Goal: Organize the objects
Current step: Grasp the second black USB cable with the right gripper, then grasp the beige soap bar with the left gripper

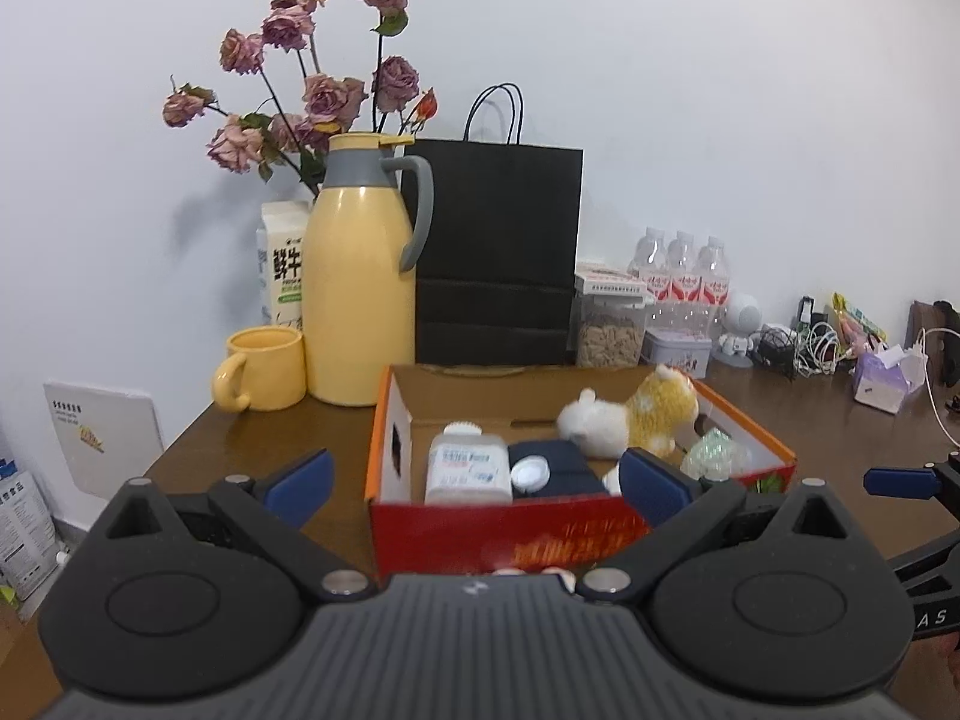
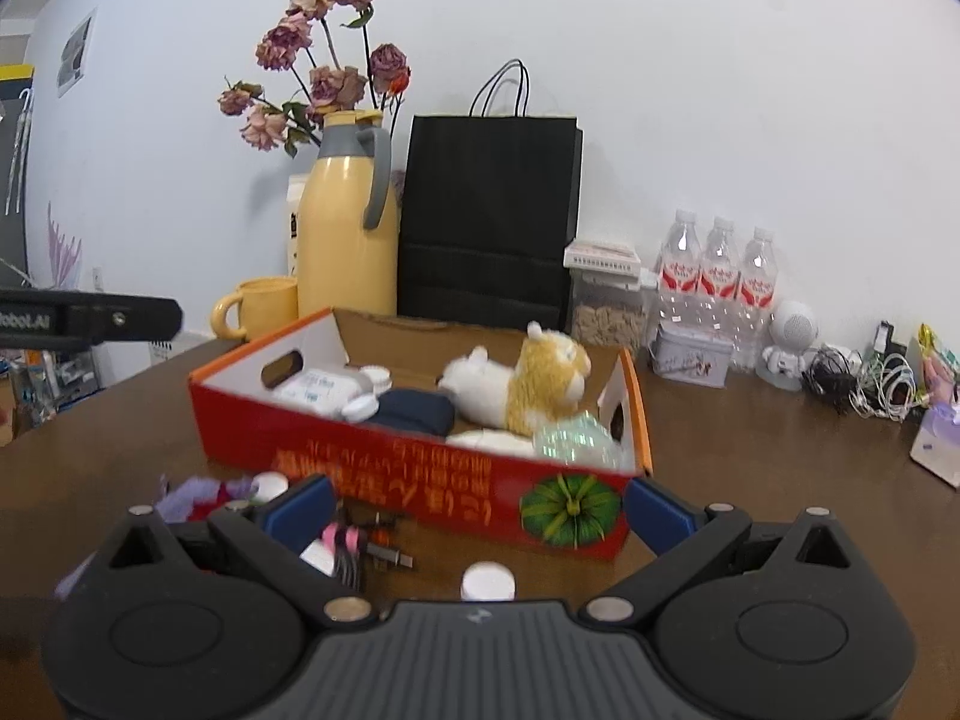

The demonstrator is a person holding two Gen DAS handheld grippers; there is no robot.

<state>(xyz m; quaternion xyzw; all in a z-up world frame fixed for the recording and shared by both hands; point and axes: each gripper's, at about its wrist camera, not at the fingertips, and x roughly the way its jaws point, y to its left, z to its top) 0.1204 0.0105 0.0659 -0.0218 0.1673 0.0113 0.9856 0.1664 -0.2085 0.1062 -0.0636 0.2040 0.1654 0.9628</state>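
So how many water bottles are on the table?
3, standing in a row by the wall, right of the black bag: left bottle, middle bottle, right bottle. None seem hidden.

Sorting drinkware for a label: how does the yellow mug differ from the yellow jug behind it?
The yellow mug is short and squat with an open top; the yellow jug is tall and capped by a grey collar and lid. The mug's handle is yellow and faces left; the jug's is grey and faces right. Both are pale yellow and stand upright on the wooden table.
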